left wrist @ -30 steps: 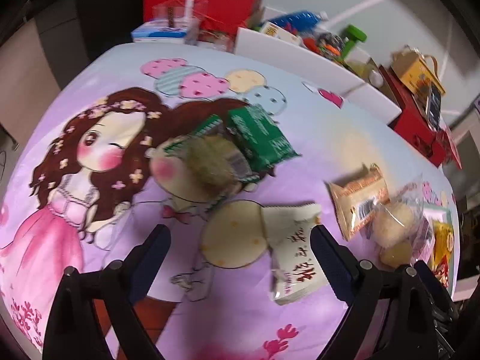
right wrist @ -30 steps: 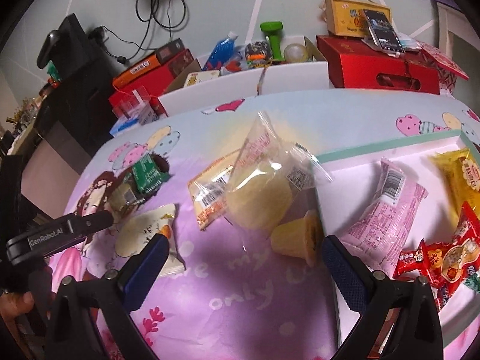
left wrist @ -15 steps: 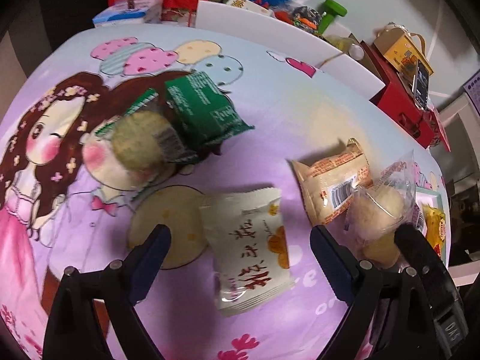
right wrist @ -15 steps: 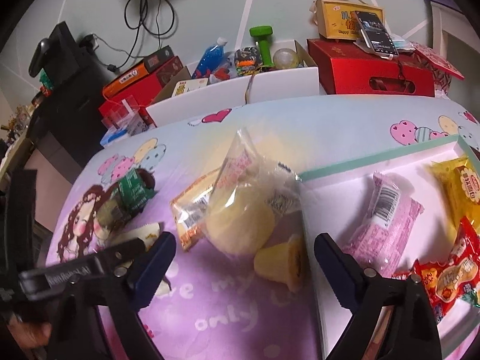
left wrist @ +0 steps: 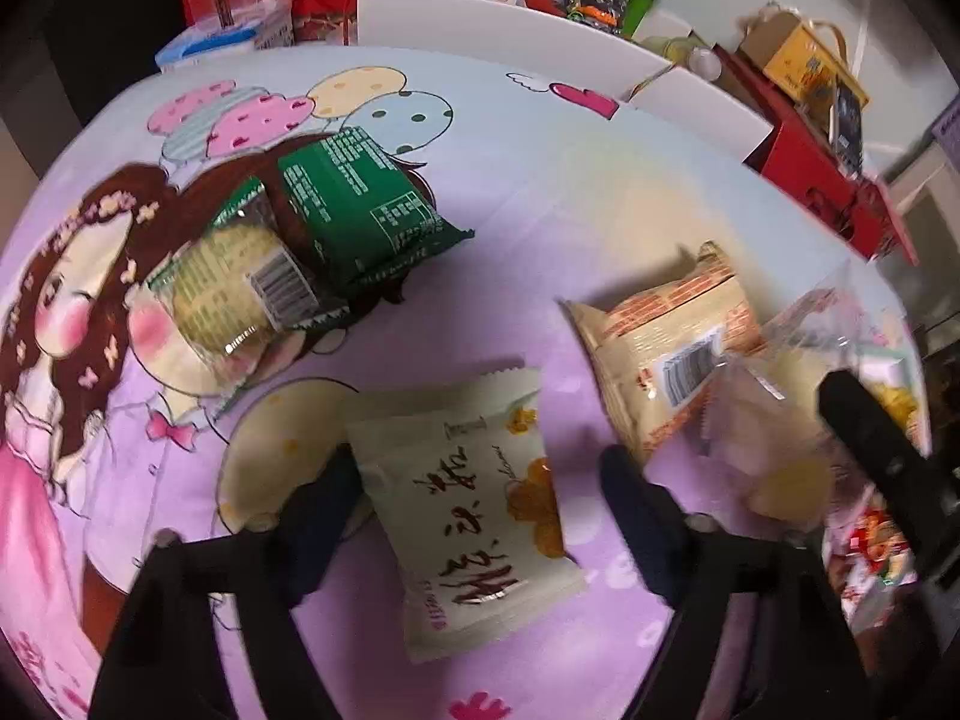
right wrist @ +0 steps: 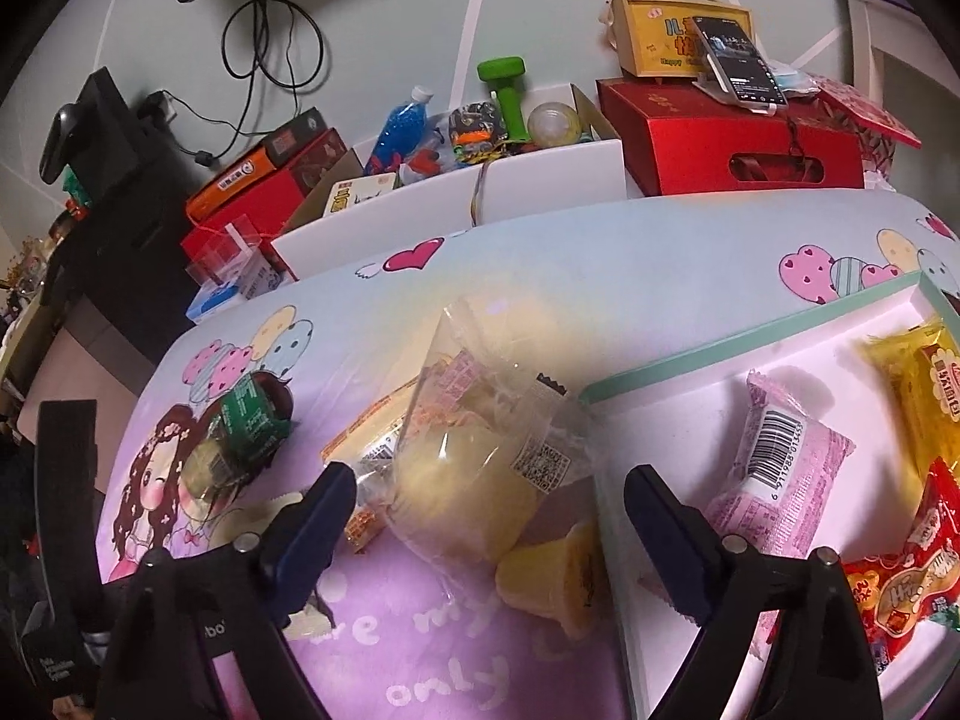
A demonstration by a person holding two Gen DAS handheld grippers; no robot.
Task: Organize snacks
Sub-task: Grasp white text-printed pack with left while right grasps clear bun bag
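Observation:
My left gripper [left wrist: 480, 480] is open, its fingers on either side of a cream snack packet [left wrist: 474, 510] with brown writing, lying on the cartoon tablecloth. My right gripper [right wrist: 489, 498] is open around a clear bag holding a yellow bun [right wrist: 480, 480], with a yellow jelly cup [right wrist: 552, 582] just below it. A tan packet [left wrist: 666, 342] lies beside the bun bag [left wrist: 792, 396]. Two green packets [left wrist: 354, 204] lie further left. A white tray [right wrist: 690, 396] with a mint rim holds a pink packet [right wrist: 774, 480], a yellow one [right wrist: 918, 384] and a red one [right wrist: 900, 588].
Behind the table stand white boxes [right wrist: 456, 204] with a green dumbbell [right wrist: 507, 90], a blue bottle [right wrist: 396, 126] and small items. Red boxes [right wrist: 732, 144] with a yellow box and a phone [right wrist: 738, 66] are at the back right. Stacked red boxes [right wrist: 252, 198] are back left.
My left gripper moved right and down until the cream packet lies between its fingers. My right gripper moved forward over the bun bag; the bag and jelly cup now sit between its fingers.

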